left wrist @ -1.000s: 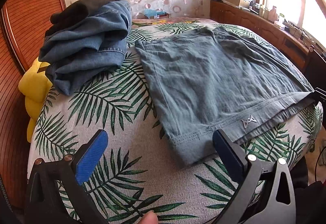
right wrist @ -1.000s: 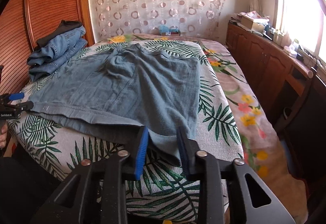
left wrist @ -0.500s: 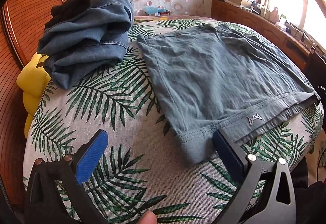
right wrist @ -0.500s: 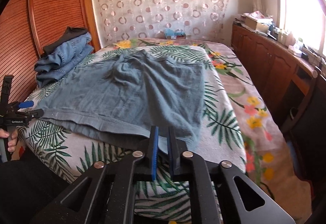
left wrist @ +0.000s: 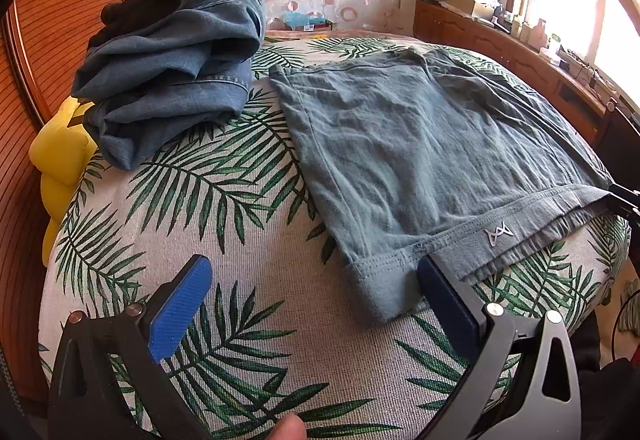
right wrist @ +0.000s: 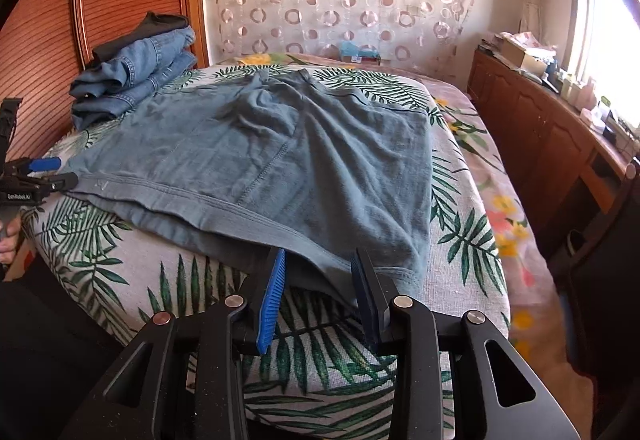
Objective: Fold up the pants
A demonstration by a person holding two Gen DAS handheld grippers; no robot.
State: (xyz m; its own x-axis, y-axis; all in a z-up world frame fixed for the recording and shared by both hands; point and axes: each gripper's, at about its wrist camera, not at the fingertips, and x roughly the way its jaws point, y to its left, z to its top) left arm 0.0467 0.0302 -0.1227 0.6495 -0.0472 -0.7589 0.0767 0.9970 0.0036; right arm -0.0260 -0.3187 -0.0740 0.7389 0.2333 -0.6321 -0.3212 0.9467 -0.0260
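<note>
While grey-green pants (right wrist: 280, 160) lay flat on bed (left wrist: 248, 320), left gripper (left wrist: 312, 304) gaped wide; right gripper (right wrist: 320, 296), jaws just opening, straddled waistband corner, released

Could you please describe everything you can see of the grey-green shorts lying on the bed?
The grey-green shorts are soft, wrinkled jersey-like cloth, spread flat on the leaf-print bed cover, waistband toward the bed's near edge. The band is ribbed with stitched rows and bears a small pale logo. A seam runs down the middle. The right gripper has just been opening; the near corner lies between its jaws, unpressed. The open left gripper frames the other corner. Folded jeans lie apart.
</note>
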